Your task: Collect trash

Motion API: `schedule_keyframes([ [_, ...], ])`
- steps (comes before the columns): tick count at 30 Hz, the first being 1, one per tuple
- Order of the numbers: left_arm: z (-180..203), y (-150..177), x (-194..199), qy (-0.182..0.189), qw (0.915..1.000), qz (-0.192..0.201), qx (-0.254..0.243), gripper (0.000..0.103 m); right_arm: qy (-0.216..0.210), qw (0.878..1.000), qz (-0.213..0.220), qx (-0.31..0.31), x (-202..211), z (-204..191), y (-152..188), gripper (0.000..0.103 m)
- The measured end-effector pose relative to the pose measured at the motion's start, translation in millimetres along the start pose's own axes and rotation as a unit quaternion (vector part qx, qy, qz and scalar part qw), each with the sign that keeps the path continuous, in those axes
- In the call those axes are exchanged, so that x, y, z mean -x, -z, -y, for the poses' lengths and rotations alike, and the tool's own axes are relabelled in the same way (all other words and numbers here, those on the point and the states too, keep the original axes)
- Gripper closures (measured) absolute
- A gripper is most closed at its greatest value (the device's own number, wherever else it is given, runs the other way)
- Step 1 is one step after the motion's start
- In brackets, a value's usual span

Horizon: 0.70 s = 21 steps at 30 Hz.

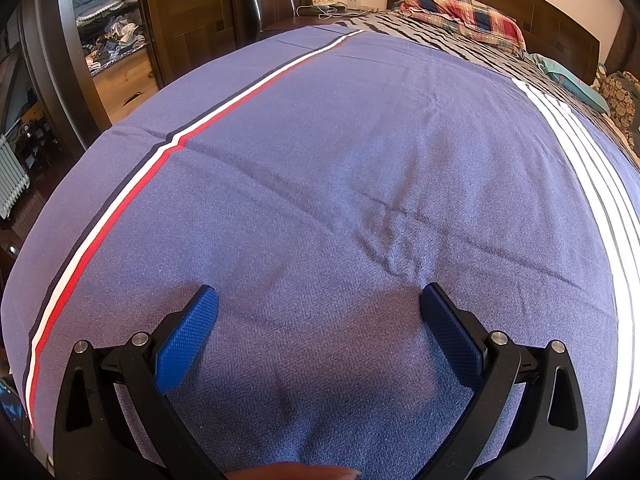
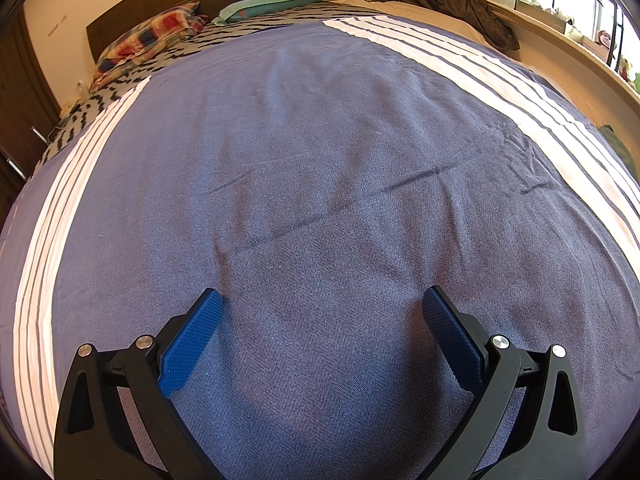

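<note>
Trash: none visible between or ahead of either jaws. Left gripper (image 1: 319, 296) and right gripper (image 2: 322, 298): jaws wide, empty, low over blue bedspread (image 1: 340, 152), pointing toward plaid pillow (image 1: 464, 14).

Bright daylight from the far-right window (image 2: 576, 4), perhaps overexposed; soft shadows near the blue bedspread (image 1: 340, 184); heavy fisheye edge bending.

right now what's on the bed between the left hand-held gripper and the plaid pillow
Only bedding: the blue blanket, then the black-and-grey patterned sheet up to the plaid pillow. Left wrist view shows no trash ahead of the open left hand-held gripper.
</note>
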<state>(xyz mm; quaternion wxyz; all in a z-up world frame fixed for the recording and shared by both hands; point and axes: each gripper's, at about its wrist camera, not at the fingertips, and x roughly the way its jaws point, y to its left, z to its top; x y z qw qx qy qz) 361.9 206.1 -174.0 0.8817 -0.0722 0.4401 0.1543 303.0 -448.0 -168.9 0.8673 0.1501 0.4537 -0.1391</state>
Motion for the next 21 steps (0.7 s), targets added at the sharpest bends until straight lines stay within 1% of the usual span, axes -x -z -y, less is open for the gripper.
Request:
schedule_keyframes([
  [15,-2.1,0.1,-1.5,0.004,1.0000,-0.001,0.003,0.006,0.000,1.000,0.000,0.000,-0.2,-0.2,0.2,0.002],
  [18,1.3,0.0,-1.5,-0.005,1.0000,0.000,-0.003,0.006,0.000,1.000,0.000,0.000,-0.2,-0.2,0.2,0.002],
  [21,-0.8,0.4,-1.1,0.002,1.0000,0.000,0.002,0.006,0.000,1.000,0.000,0.000,0.0,0.0,0.2,0.002],
])
